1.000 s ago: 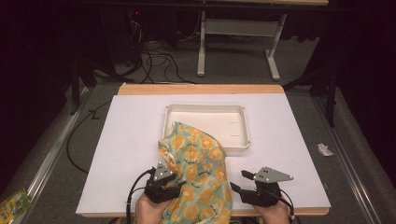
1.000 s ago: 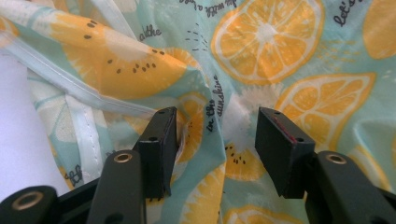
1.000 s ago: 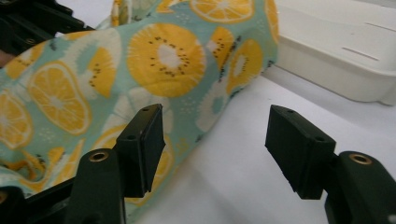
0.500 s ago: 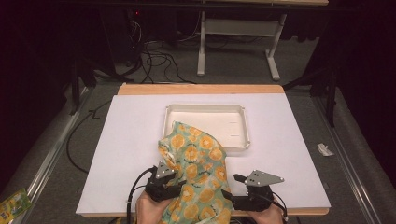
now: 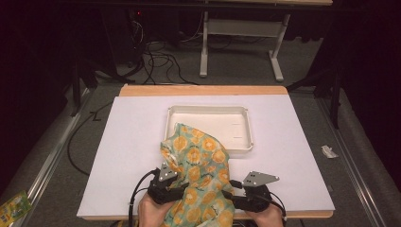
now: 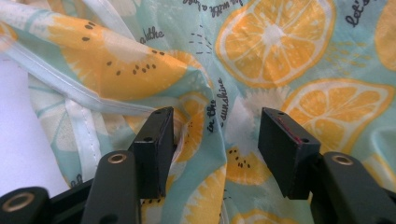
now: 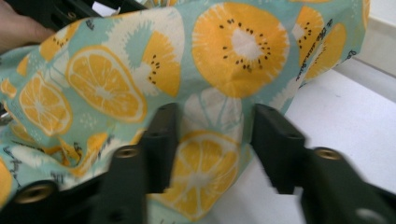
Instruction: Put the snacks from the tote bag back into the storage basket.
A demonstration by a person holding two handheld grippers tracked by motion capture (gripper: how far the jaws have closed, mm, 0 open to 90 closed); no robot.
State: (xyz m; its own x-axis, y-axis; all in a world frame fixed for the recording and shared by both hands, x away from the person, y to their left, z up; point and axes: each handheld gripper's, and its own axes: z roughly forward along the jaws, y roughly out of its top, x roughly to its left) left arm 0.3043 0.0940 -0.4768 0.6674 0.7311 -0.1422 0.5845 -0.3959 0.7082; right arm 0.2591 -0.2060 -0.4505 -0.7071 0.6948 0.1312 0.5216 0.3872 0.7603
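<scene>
From above, my left claw [image 5: 166, 185] sits at the near edge of the white desk [image 5: 127, 156], pressed against the left side of a fruit-print cloth [image 5: 201, 175] that runs from the desk's near edge up over the near left corner of a white tray [image 5: 208, 109]. My right claw [image 5: 246, 196] sits at the cloth's right side, its grey plate on top. The high view does not show how either claw's jaws stand; the gripper views do. In the left gripper view, my left claw [image 6: 212, 140] stands wide, the cloth [image 6: 280, 56] bunched between its jaws and touching the left one, with a pale hem strip crossing at left. In the right gripper view, my right claw [image 7: 212, 140] is also wide, a fold of cloth [image 7: 187, 70] lying between the jaws, the bare desk [image 7: 345, 121] at right. Part of the cloth hangs off the near edge, cut off by the frame. Printed words are partly readable in the left gripper view: "in the sunshine" and "let's"; the rest is cropped.
</scene>
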